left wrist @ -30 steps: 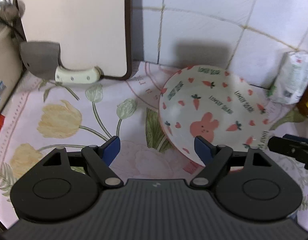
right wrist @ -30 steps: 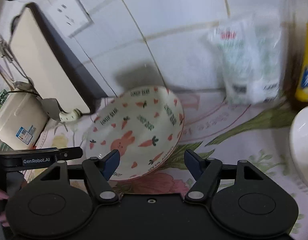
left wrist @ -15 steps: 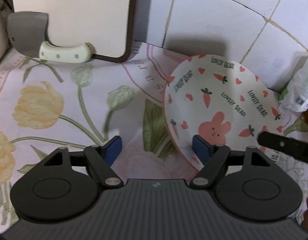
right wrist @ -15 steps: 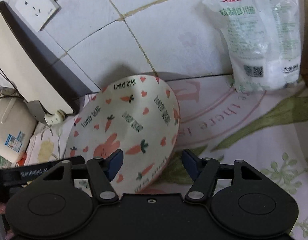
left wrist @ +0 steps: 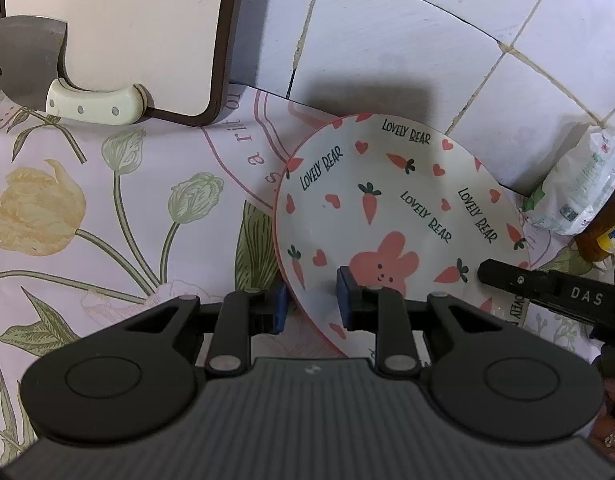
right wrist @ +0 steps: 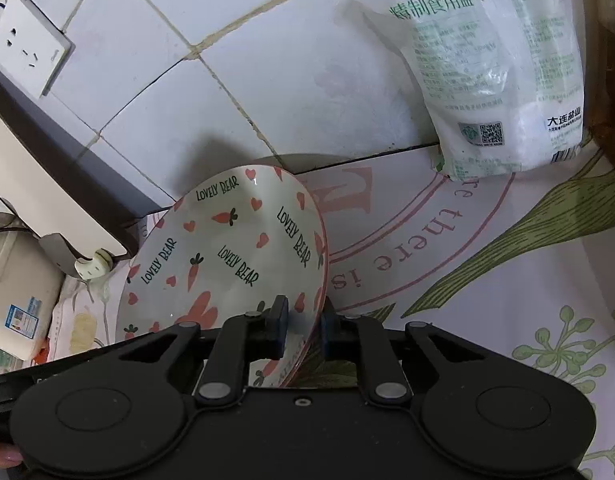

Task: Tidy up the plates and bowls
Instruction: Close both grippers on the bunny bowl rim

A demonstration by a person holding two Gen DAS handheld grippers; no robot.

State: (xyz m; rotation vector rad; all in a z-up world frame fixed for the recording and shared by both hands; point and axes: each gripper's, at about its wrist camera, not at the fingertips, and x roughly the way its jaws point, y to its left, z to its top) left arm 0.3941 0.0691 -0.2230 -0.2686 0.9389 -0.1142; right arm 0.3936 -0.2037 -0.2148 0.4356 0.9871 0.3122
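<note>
Left wrist view: the left gripper (left wrist: pixel 311 307) is closing on the near rim of the rabbit-print plate (left wrist: pixel 391 216), which lies in front of the tiled wall (left wrist: pixel 387 40), right of the cutting board (left wrist: pixel 119 32).

Right wrist view: the right gripper (right wrist: pixel 303 326) clamps the plate's opposite rim (right wrist: pixel 227 256). The plate is gripped, not yet lifted; sorting seems barely begun.
</note>
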